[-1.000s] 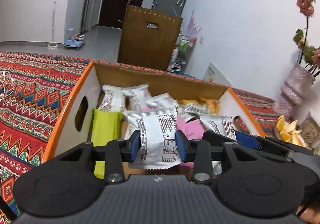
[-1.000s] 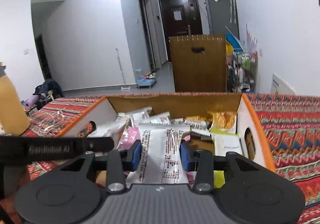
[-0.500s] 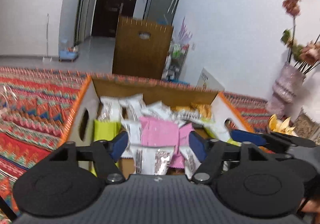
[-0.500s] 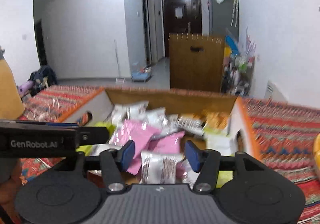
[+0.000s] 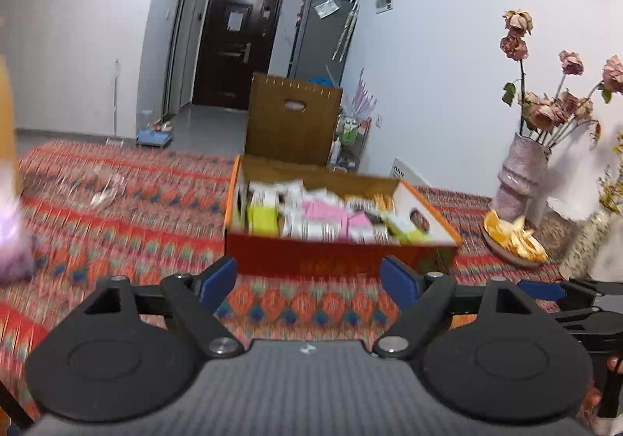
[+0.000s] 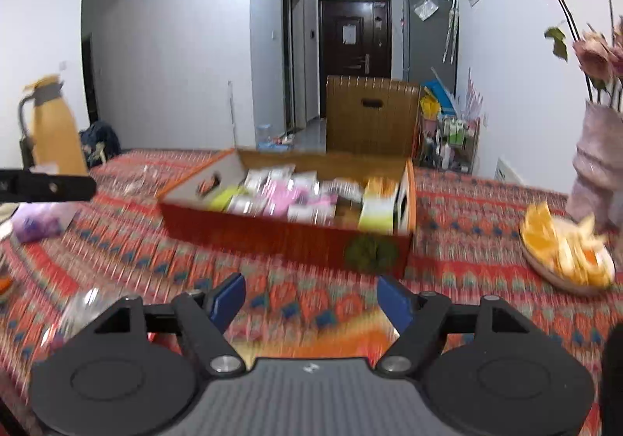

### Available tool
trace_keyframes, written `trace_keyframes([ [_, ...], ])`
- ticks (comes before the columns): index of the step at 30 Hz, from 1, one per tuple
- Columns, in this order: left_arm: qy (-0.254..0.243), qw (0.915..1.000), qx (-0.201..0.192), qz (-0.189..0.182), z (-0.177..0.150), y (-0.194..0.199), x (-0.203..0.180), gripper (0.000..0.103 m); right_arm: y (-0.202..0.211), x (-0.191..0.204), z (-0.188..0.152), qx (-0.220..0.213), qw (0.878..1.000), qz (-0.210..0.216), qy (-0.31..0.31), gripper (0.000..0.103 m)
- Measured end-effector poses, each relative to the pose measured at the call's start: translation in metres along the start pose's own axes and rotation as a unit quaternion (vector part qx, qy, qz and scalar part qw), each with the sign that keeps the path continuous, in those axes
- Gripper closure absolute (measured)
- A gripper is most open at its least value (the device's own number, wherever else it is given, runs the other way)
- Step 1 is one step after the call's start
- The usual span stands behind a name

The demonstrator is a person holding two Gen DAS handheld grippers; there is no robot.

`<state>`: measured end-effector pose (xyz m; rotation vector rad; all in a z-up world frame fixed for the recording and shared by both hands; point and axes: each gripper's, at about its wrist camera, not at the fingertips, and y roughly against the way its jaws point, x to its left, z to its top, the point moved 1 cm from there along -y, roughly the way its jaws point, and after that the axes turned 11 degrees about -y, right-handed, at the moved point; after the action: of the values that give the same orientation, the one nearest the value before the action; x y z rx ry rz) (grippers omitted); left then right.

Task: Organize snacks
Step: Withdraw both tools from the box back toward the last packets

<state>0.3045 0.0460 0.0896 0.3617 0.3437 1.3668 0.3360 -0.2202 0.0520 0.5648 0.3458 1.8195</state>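
1. Snack box (image 5: 338, 256), open cardboard with orange rim, sits on the patterned tabletop (image 5: 117, 225), well ahead of both claws; in the right wrist view it (image 6: 280, 237) shows at an angle.
2. Snack packets (image 5: 319, 216) fill the box: pink, white, lime-green wrappers piled together; blurred, print unreadable. The right wrist view shows the same pile (image 6: 288, 198), with a lime-and-white pack at the right end.
3. Left claw (image 5: 309, 282): blue pads spread wide, jaws opening, nothing between them, only cloth below.
4. Right claw (image 6: 311, 299): also spread, jaws opening, empty.
5. Left wrist view only: the right claw's tip pokes in at the right edge; full vase of dried roses (image 5: 521, 171); clear glass dish (image 5: 101, 190) on the cloth at left.
6. Right wrist view only: yellow thermos jug (image 6: 54, 132) at far left, purple bag (image 6: 39, 223) on the cloth, part of the left claw as a black bar at the left edge.
7. Both views: plate of orange peels (image 6: 568, 256) right of the box, near the vase; brown chair back (image 6: 370, 120) behind the box; dark door at the end of the hall.
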Motion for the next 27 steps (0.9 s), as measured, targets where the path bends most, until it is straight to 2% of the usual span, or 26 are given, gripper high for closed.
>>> trace_keyframes([
  [8,0.031,0.9991,0.028,-0.001,-0.069,0.070,-0.018,0.019,0.066,0.009,-0.089,0.023,1.000,-0.020,-0.005,0.029],
  [12,0.024,0.9971,0.072,0.004,-0.107,0.086,-0.029,0.019,0.097,0.004,-0.127,0.043,0.998,-0.028,-0.029,0.029],
  [17,0.040,0.9921,0.119,-0.001,-0.148,0.097,-0.035,0.019,0.125,-0.001,-0.152,0.054,0.997,-0.047,-0.037,0.029],
  [20,0.033,0.9915,0.125,0.006,-0.155,0.098,-0.035,0.019,0.130,-0.005,-0.157,0.056,0.996,-0.052,-0.046,0.029],
  [27,0.004,0.9923,0.118,0.036,-0.140,0.086,-0.027,0.019,0.118,-0.004,-0.148,0.049,0.996,-0.048,-0.049,0.029],
])
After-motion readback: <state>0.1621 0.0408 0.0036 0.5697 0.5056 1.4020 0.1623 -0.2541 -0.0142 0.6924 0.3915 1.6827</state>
